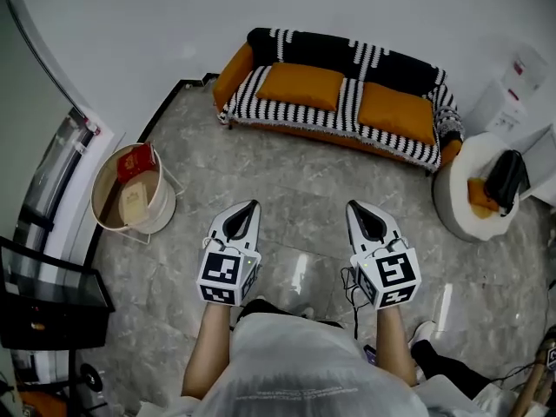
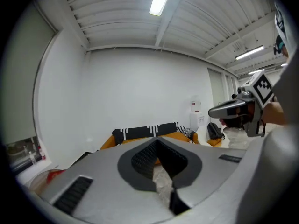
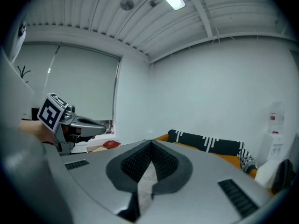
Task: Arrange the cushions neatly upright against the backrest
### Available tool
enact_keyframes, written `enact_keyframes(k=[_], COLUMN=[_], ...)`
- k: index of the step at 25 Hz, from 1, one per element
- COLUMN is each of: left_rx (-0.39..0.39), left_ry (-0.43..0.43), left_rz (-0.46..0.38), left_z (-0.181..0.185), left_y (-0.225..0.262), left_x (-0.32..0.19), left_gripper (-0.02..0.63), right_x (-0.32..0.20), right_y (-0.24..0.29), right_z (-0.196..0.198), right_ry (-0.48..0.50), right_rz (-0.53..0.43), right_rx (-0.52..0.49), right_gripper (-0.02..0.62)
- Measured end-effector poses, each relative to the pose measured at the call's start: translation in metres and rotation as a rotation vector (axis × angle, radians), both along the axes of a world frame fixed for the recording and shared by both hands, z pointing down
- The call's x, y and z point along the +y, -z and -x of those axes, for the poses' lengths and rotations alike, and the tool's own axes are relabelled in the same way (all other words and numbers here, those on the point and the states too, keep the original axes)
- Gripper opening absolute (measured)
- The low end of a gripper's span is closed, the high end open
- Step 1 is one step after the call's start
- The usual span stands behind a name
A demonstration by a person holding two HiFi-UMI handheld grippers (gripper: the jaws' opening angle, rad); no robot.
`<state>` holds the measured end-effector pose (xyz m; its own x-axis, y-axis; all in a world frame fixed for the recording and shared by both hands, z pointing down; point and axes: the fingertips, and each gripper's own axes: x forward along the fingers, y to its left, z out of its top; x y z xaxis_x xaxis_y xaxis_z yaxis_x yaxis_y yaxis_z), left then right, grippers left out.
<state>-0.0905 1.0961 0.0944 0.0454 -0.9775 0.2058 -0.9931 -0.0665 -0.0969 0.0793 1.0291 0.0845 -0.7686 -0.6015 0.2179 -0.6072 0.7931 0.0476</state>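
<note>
An orange sofa [image 1: 334, 133] with a black-and-white striped cover stands against the far wall. Two orange cushions lean upright against its backrest, one at the left [image 1: 300, 85] and one at the right [image 1: 397, 111]. My left gripper [image 1: 254, 204] and right gripper [image 1: 352, 206] hang side by side over the marble floor, well short of the sofa. Both are shut with nothing between the jaws. In the left gripper view the sofa [image 2: 149, 132] shows beyond the jaw tips, and in the right gripper view the sofa [image 3: 210, 143] lies ahead to the right.
A round beige basket [image 1: 130, 189] with a red item stands at the left. A white round chair [image 1: 473, 189] holding a black bag [image 1: 506, 179] and an orange cushion sits right of the sofa. A dark glass table [image 1: 43, 294] is at the left edge.
</note>
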Motion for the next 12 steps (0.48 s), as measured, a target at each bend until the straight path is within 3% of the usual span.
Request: enact_keyframes(k=[12], left_rx=[0.035], left_ry=[0.062], left_rz=[0.022], left_z=[-0.016], left_y=[-0.011], left_x=[-0.004], left_gripper=[0.003], right_x=[-0.008], right_y=[-0.013], right_z=[-0.013], right_ry=[0.093], right_rz=[0.045], right_rx=[-0.013], right_gripper=[-0.006])
